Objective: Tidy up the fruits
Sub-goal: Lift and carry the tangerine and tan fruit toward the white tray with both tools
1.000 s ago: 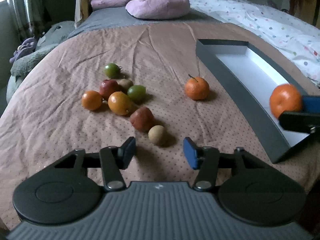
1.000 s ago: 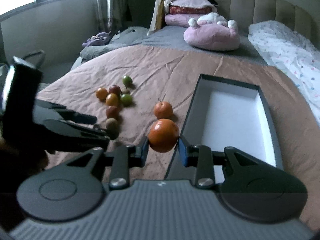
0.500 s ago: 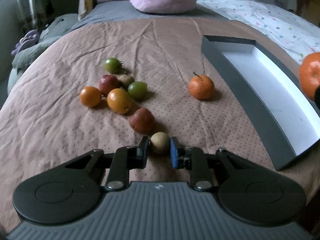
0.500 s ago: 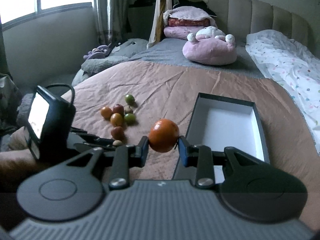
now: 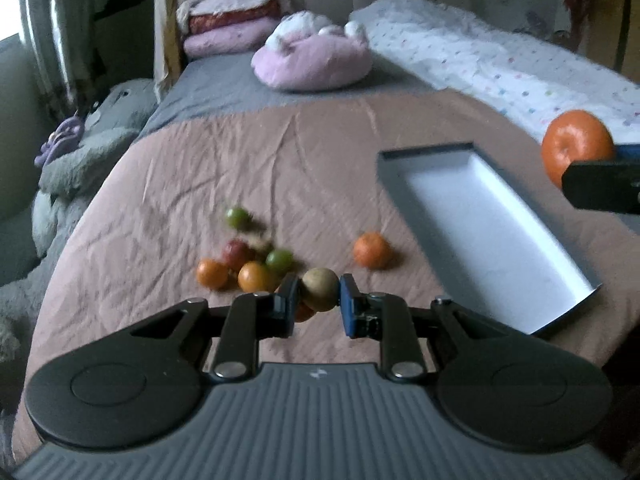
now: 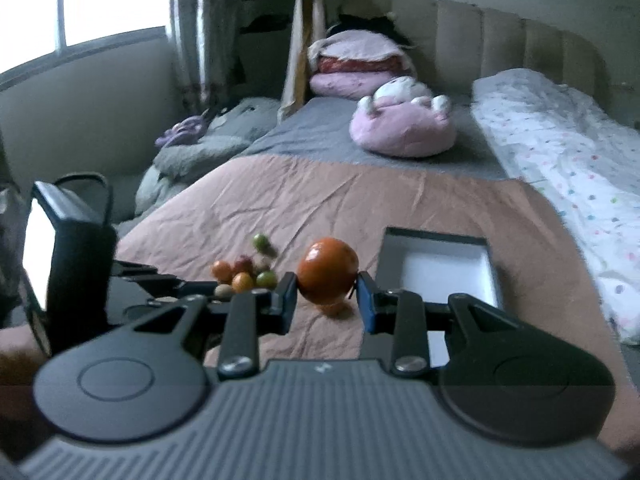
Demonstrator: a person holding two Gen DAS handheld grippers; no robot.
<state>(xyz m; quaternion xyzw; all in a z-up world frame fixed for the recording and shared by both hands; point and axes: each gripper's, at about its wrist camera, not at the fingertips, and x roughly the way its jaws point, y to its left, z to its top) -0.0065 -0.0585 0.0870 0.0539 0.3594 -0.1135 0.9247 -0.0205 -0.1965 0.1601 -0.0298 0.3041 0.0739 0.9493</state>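
My left gripper (image 5: 319, 296) is shut on a small tan round fruit (image 5: 319, 289) and holds it above the brown bedspread. My right gripper (image 6: 327, 285) is shut on a large orange (image 6: 327, 271), also raised; that orange shows at the right edge of the left wrist view (image 5: 576, 145). Several small fruits, orange, green and red, lie in a cluster (image 5: 244, 260) on the bedspread, with one tangerine (image 5: 372, 250) apart to their right. A grey box with a white inside (image 5: 480, 224) lies open on the right, with nothing in it.
A pink plush toy (image 5: 312, 62) and stacked pillows (image 5: 228, 28) lie at the head of the bed. A dotted white duvet (image 5: 500, 64) covers the right side. Grey plush toys (image 5: 76, 148) lie off the left edge. The bed's near edge runs just below the box.
My left gripper closed on the tan fruit and lifted it off the bedspread. My right gripper rose and pulled back with the orange still held.
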